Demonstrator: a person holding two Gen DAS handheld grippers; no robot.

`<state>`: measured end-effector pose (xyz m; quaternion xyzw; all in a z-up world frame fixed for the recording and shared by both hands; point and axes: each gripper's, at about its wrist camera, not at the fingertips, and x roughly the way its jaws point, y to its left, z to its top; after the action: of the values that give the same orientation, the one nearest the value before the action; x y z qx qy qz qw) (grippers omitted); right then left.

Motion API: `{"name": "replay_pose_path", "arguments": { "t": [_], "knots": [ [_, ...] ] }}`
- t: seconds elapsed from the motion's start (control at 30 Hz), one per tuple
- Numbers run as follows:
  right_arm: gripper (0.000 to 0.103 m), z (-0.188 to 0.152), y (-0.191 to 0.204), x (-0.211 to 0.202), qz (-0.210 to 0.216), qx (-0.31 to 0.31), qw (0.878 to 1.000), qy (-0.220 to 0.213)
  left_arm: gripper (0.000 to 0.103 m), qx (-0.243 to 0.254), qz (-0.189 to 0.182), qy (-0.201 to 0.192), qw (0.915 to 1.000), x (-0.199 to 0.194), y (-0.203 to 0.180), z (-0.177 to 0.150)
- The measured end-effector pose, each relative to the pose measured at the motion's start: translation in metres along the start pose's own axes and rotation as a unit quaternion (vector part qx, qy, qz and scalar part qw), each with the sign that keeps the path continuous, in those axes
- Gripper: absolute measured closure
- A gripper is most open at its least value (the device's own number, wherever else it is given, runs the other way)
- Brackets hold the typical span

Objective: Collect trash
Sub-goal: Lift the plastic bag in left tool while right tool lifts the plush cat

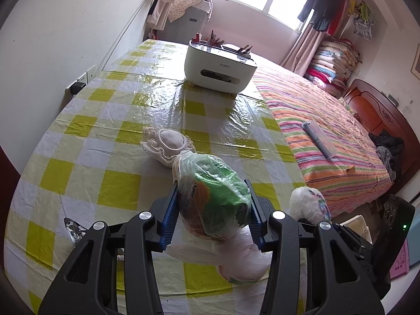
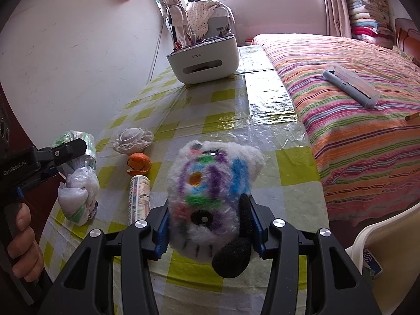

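My left gripper (image 1: 212,204) is shut on a plastic bag of green and orange wrappers (image 1: 215,197), held just above the checked table (image 1: 118,136); the bag's white tail (image 1: 244,265) hangs below. The bag also shows at the left of the right wrist view (image 2: 77,181). My right gripper (image 2: 208,225) is shut on a fluffy white plush toy with coloured patches (image 2: 210,183), seen in the left wrist view (image 1: 311,204) at the table's right edge. An orange peel (image 2: 139,164) and a printed tube (image 2: 138,199) lie on the table left of the toy.
A lace-trimmed pincushion (image 1: 168,141) lies mid-table. A white organizer box (image 1: 219,67) stands at the far end. A crumpled foil scrap (image 1: 74,229) lies front left. A striped bed (image 1: 328,141) with a grey lint roller (image 1: 319,140) adjoins the table's right side. A chair (image 2: 388,249) stands at front right.
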<state>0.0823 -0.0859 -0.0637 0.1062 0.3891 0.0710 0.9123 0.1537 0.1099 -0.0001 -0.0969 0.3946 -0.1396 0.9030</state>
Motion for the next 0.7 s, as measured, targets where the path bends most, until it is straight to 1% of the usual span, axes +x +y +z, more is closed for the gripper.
{"name": "replay_pose_path", "arguments": {
  "t": [0.17,0.4,0.7],
  "knots": [
    [0.056,-0.003,-0.003,-0.010,-0.003,-0.002,1.000,-0.004,0.058,0.012,-0.004,0.002,0.9999,-0.001,-0.010,-0.007],
    [0.056,-0.007,-0.009,-0.026,-0.004,-0.002,1.000,-0.014,0.058,0.029,-0.021,-0.002,0.9994,-0.011,-0.029,-0.017],
    [0.055,-0.012,-0.019,-0.049,-0.003,-0.002,1.000,-0.031,0.058,0.046,-0.033,0.003,0.9984,-0.020,-0.054,-0.035]
  ]
}}
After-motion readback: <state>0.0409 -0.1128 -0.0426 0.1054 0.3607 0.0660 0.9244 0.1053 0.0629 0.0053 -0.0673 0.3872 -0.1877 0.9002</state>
